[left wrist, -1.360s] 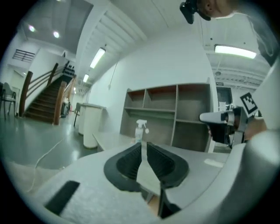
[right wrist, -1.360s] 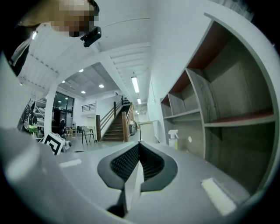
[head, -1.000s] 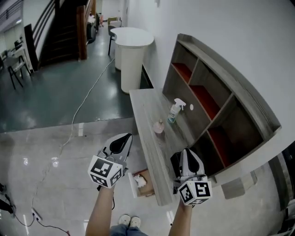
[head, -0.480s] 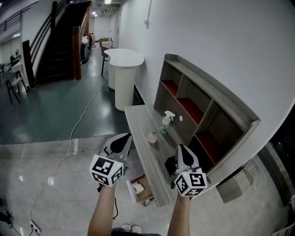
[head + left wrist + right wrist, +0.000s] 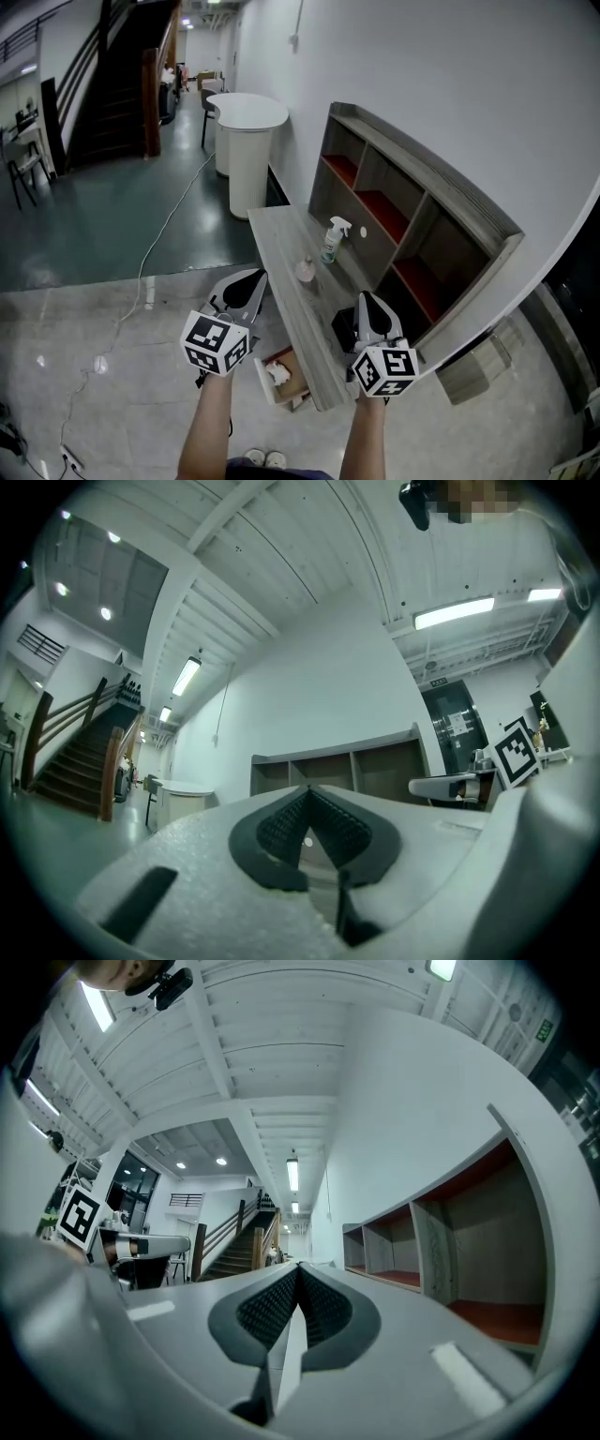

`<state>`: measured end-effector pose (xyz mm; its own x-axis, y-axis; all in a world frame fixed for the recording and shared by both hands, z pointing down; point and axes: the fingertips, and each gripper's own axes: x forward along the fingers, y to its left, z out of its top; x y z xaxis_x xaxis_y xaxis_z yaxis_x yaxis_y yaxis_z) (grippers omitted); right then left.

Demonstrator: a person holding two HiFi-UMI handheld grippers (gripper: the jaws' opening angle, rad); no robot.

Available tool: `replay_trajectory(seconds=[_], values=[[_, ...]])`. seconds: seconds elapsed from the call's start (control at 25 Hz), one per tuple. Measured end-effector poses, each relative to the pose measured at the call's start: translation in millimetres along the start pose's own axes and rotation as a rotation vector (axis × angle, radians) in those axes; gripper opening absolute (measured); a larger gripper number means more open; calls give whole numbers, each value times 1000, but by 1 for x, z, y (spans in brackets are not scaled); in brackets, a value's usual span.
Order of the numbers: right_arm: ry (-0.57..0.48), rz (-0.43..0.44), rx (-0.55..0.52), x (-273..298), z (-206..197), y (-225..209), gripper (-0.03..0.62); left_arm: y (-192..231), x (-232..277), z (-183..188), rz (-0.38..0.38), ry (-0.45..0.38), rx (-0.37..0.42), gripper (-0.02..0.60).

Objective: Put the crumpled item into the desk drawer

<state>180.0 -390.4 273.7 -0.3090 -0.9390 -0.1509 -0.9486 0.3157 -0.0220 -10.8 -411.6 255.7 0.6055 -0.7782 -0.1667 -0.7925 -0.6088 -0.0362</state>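
Observation:
A white crumpled item [image 5: 277,372] lies inside the open drawer [image 5: 292,385], which sticks out below the near end of the long grey desk [image 5: 281,253]. My left gripper [image 5: 251,278] is held up left of the desk, above the drawer, shut and with nothing in it. Over the desk's near right end, my right gripper [image 5: 364,300] is also shut with nothing held. In the left gripper view the pads [image 5: 286,827] meet, and in the right gripper view the pads [image 5: 323,1307] meet too. Neither gripper view shows the drawer.
A spray bottle [image 5: 332,240] and a small pink object [image 5: 306,271] stand on the desk. A grey shelf unit [image 5: 412,234] with red insides lines the wall behind it. A white round counter [image 5: 246,141] stands beyond the desk's far end. A cable [image 5: 159,244] runs across the floor.
The head view has tilted up and shifted, so the desk and shelves sit lower left in the picture. Both grippers stay shut and keep about the same places relative to the desk.

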Motion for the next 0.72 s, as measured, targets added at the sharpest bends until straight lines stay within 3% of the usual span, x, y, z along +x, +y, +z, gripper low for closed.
replay_trajectory(seconds=[0.72], values=[[9,-1,-4,-9,-2,-7,8,-11,3,-7,-16,18,-9,6]])
